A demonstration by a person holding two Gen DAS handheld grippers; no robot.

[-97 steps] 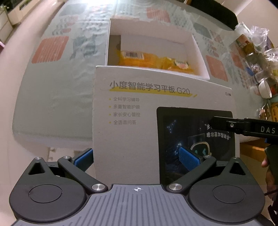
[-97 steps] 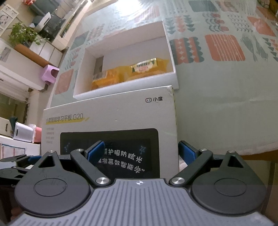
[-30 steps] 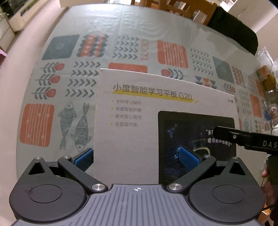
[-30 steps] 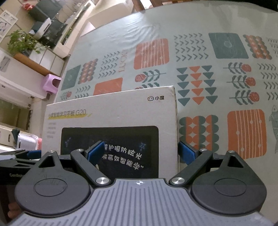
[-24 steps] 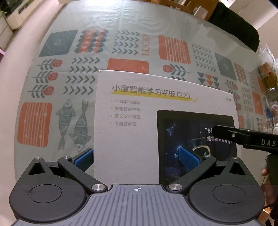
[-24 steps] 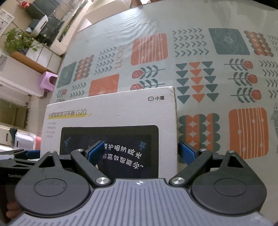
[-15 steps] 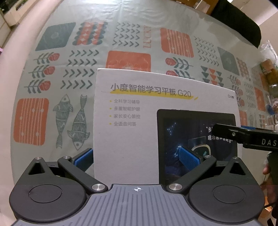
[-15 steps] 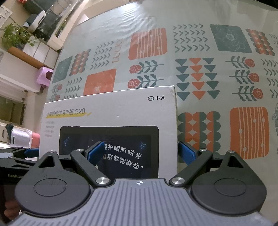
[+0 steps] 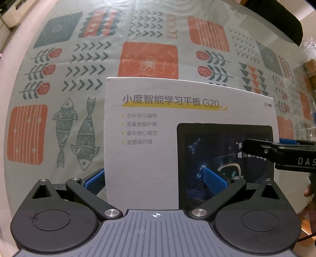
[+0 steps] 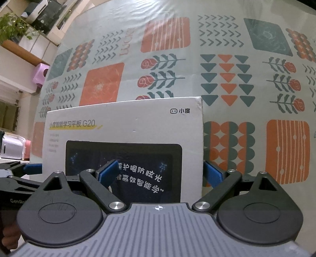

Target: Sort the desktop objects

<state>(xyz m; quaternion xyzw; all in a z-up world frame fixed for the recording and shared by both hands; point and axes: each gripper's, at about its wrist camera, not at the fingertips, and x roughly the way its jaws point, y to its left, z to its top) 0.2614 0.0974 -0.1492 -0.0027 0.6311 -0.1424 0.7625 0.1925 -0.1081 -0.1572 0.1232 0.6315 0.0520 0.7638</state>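
A flat white box lid point(image 9: 158, 138) printed with a tablet picture and Chinese text is held between both grippers above the patterned tablecloth point(image 9: 148, 59). My left gripper point(image 9: 156, 179) is shut on the lid's left end, one blue pad at the edge and one over the tablet picture. My right gripper point(image 10: 161, 172) is shut on the lid's point(image 10: 128, 128) right end the same way. The right gripper's fingers point(image 9: 280, 152) show at the right of the left wrist view. The left gripper's fingers point(image 10: 23, 170) show at the left of the right wrist view.
The tablecloth point(image 10: 227, 79) with orange and teal patterns covers the whole table. A dark chair back point(image 9: 276, 17) stands beyond the far edge. A purple stool point(image 10: 40, 74) and cabinets lie off the table's left side. Packaged clutter sits at the table's right edge point(image 9: 310, 65).
The open box with yellow packets, in view 3.2 s ago, is hidden under the lid. Over the last second the lid has dropped closer to the tablecloth, both grippers still holding it.
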